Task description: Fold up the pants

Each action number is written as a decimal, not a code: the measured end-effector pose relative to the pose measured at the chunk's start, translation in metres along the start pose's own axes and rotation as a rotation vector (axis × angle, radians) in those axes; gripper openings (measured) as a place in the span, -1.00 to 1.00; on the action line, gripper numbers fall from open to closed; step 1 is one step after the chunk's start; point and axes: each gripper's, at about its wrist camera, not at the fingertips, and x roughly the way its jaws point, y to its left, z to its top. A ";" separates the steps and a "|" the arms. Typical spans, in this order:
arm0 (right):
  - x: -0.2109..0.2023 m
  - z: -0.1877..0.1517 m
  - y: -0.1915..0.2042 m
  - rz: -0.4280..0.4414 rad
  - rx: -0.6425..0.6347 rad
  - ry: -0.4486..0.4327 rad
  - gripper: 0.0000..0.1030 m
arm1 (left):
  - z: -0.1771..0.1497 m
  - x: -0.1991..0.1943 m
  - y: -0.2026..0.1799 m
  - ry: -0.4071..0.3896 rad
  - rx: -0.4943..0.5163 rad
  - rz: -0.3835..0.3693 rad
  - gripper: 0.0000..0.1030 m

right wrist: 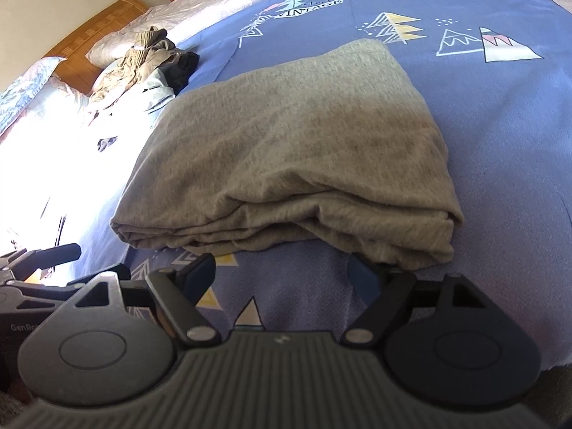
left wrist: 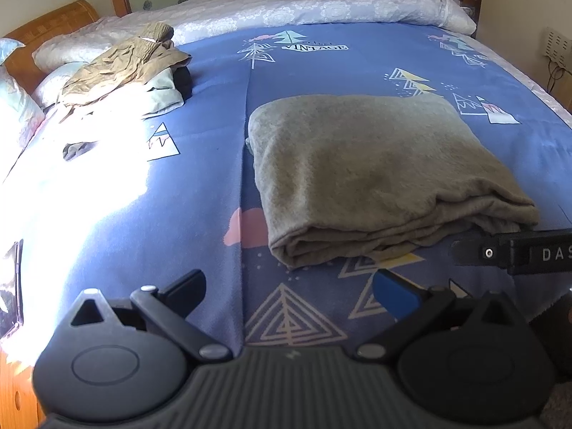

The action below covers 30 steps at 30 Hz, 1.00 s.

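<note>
Just ahead of the left gripper [left wrist: 289, 286], the folded grey pants [left wrist: 375, 171] are a soft, matt knit with a faintly fuzzy, brushed face. The same cloth in the right wrist view [right wrist: 296, 150] shows stacked fold edges directly in front of the right gripper [right wrist: 282, 271]. Beneath both lies a blue printed bedsheet [left wrist: 214, 114] of smooth, matt woven cloth. Far ahead and to the left, a crumpled tan garment [left wrist: 125, 68] looks thin and crinkled with a slight sheen. Beyond it, the wooden headboard [left wrist: 53, 25] has a glossy varnished finish. Both grippers are matt black plastic with small bright metal pivot pins; the left gripper's right finger pad [left wrist: 395, 295] is smooth blue.
</note>
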 end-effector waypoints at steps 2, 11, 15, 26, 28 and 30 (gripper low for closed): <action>0.001 0.000 -0.001 0.001 0.008 0.005 0.61 | 0.000 0.000 0.000 0.002 -0.001 -0.002 1.00; -0.004 -0.001 0.002 -0.005 -0.005 -0.009 0.60 | 0.002 -0.003 0.007 -0.019 -0.012 0.015 0.99; -0.016 0.002 0.006 0.022 -0.036 -0.045 0.60 | 0.012 -0.014 0.027 -0.060 -0.050 0.021 0.99; -0.061 0.045 -0.026 -0.007 0.049 -0.274 0.60 | 0.066 -0.001 0.121 -0.063 -0.334 -0.183 0.99; -0.062 0.052 -0.043 -0.021 0.103 -0.283 0.60 | 0.072 0.014 0.120 -0.046 -0.341 -0.228 0.99; -0.058 0.056 -0.060 -0.033 0.152 -0.282 0.60 | 0.076 0.033 0.115 -0.013 -0.344 -0.266 0.99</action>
